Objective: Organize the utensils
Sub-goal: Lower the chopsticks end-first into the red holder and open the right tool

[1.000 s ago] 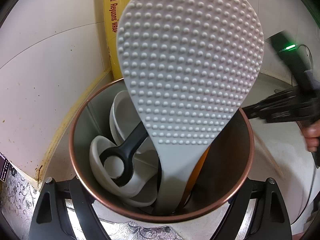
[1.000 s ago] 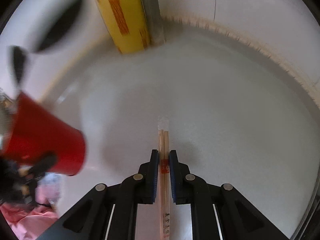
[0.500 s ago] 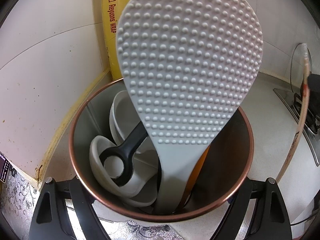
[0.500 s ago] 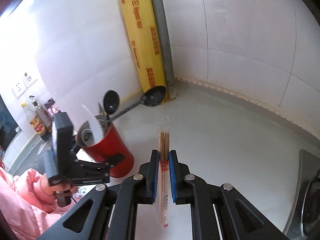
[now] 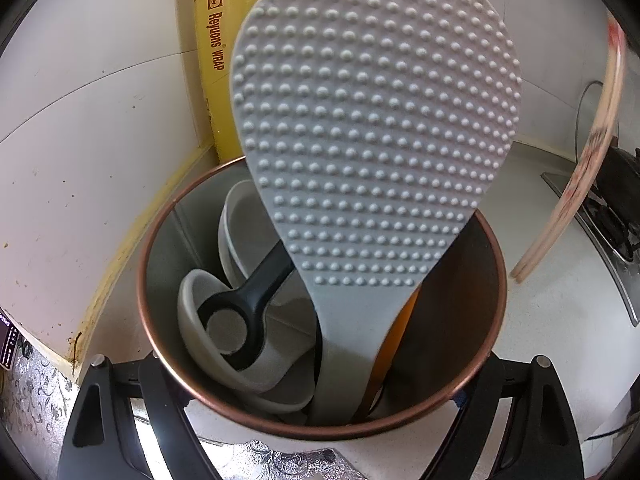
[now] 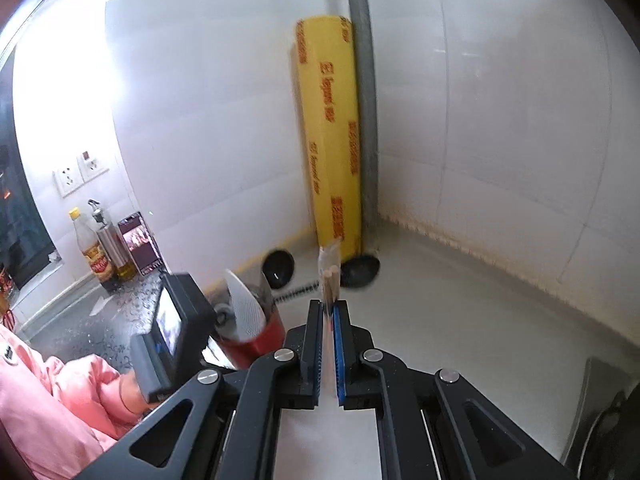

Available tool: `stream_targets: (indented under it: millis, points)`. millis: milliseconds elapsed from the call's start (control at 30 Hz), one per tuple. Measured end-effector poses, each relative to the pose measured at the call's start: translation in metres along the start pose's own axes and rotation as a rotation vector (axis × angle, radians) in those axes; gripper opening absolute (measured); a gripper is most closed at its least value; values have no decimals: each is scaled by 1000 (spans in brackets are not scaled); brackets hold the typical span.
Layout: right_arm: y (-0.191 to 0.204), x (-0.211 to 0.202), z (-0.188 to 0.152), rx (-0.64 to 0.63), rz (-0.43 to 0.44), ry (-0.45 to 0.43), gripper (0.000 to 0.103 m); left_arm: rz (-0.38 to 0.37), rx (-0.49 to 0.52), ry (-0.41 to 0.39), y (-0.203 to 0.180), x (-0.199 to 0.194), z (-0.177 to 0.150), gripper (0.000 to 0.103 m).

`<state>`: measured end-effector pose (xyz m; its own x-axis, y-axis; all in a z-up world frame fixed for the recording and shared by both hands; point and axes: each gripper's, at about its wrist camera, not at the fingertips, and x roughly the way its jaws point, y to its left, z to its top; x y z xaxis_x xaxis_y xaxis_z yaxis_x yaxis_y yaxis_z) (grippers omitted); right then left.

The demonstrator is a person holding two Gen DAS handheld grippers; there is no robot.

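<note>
The cup (image 5: 490,376) is red outside, grey inside, with a copper rim, and stands upright on the counter near the wall corner. A grey rice paddle (image 5: 376,128) with a dimpled blade stands in it, handle down. Beside the handle lie 2 grey-white spoons (image 5: 208,308) and a black handle (image 5: 256,292) with a ring end; an orange handle (image 5: 394,334) leans behind. 2 wooden chopsticks (image 6: 329,280) in a clear wrapper are pinched between blue pads, tips raised, right of the cup.
</note>
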<state>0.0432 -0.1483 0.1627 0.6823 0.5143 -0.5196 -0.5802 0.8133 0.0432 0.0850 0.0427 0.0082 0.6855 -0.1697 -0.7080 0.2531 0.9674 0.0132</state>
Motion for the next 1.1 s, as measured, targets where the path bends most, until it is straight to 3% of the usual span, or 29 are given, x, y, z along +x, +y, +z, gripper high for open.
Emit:
stream_targets:
  millis: [200,367,500,600,800,967,1100]
  points:
    - [23,-16,39,-91,67,-62,5,-7,7,-6,2,0,-2,90]
    - [50,-44,88,-180,154,-176,5,-13,11,-10,4,-3,-5,90]
    - [73,-45,101,-239,190,-218,5,-20,11,-9,7,-1,-7,90]
    - [82,-19,90,-252,198,-170,5,-26,11,-11,8,-1,-8,90]
    - [61,54,50,-134,233,46,5,-30,11,-13,13,0,-9,90]
    - [50,59,34,-98,215,85,7,-29,11,-15,13,1,-9,90]
    - [37,54,24,-72,133,117,8,-33,20,-21,14,4,-8,90]
